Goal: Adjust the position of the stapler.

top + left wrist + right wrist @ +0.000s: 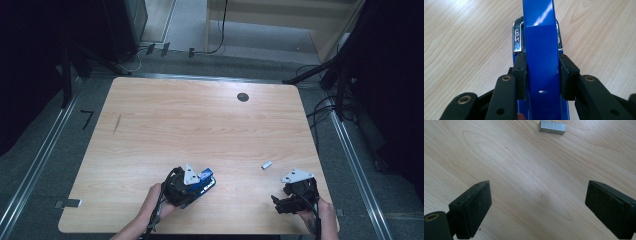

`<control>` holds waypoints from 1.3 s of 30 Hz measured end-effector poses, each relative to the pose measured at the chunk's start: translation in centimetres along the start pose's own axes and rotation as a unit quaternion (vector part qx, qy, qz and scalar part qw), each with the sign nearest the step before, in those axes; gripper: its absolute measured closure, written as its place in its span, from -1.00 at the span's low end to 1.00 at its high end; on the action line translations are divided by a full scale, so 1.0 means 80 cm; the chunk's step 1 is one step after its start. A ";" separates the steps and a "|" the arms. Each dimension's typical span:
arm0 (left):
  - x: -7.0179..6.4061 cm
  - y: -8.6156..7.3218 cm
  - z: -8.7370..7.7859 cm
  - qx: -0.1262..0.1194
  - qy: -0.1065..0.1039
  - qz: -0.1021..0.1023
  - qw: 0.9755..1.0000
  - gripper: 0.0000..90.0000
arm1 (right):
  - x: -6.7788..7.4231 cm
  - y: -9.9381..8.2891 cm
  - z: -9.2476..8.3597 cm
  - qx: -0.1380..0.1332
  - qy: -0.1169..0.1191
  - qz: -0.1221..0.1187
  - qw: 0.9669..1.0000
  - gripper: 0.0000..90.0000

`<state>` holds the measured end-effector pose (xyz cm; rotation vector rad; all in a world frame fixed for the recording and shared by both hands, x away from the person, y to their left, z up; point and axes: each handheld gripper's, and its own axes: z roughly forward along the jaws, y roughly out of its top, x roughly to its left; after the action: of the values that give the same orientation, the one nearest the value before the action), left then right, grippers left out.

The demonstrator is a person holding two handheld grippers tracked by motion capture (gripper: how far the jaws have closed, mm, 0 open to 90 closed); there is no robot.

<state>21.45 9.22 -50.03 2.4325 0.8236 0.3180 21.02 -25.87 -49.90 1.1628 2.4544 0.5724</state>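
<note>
A blue stapler (pixel 206 176) with a chrome metal part (pixel 517 37) lies on the wooden table (pixel 200 125) near its front edge. My left gripper (pixel 196 186) is shut on it. In the left gripper view the two black pads (pixel 520 75) press on both sides of the stapler's blue top arm (pixel 540 45), which runs straight ahead between them. A small grey block of staples (pixel 267 164) lies on the table farther right. My right gripper (pixel 287 192) stands open just short of the block of staples (pixel 552 127), with bare wood between its pads (pixel 475 207).
A dark round hole (pixel 243 97) sits in the table's far half. Both hands are close to the front edge (pixel 200 232). Black stands and cables (pixel 325 75) ring the table on the floor.
</note>
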 end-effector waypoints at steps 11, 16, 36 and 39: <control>-0.002 0.002 0.003 -0.008 -0.034 0.057 0.998 0.49 | 0.002 0.001 0.000 0.002 0.018 0.011 1.000 -0.85; -0.002 0.004 0.005 -0.010 -0.049 0.085 0.995 0.49 | 0.007 0.006 0.000 -0.005 0.037 0.003 0.999 -0.85; -0.005 0.005 0.001 -0.003 -0.081 0.111 0.990 -0.09 | 0.027 0.021 0.001 -0.020 0.108 0.017 0.994 -0.71; -0.004 0.002 -0.004 -0.002 -0.075 0.100 0.992 -0.12 | 0.030 0.023 -0.003 -0.031 0.114 0.021 0.993 -0.70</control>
<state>21.18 9.08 -49.74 2.5048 0.5145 0.2082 20.71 -22.97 -49.15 1.1848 2.5843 0.8296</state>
